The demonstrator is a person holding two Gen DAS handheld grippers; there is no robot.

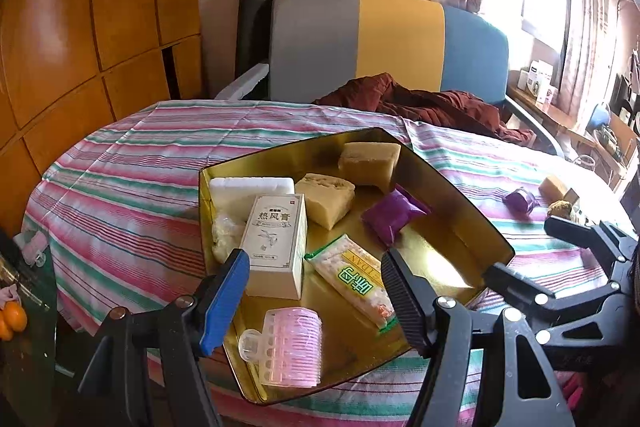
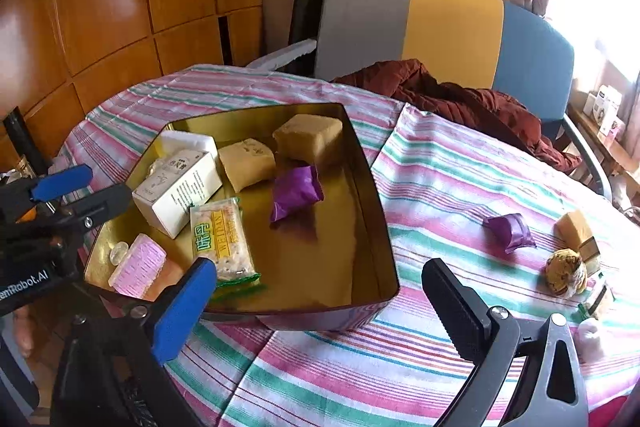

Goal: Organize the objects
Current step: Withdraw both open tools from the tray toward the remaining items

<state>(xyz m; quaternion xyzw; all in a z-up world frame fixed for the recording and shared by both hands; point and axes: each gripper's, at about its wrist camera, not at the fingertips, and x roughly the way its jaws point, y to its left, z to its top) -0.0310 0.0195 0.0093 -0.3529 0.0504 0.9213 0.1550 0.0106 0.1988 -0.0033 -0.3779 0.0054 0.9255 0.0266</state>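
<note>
The purple packet [image 2: 509, 231] lies on the striped cloth [image 2: 440, 187], right of the gold tin [image 2: 384, 227]. It is judged light, crinkly and soft; its middle should be pinched. The right gripper [image 2: 320, 311] is spread empty, as is the left gripper [image 1: 312, 291].

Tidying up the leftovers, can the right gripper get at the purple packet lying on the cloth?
Probably yes: the right gripper is open and empty, and bare cloth lies between it and the purple packet.
</note>
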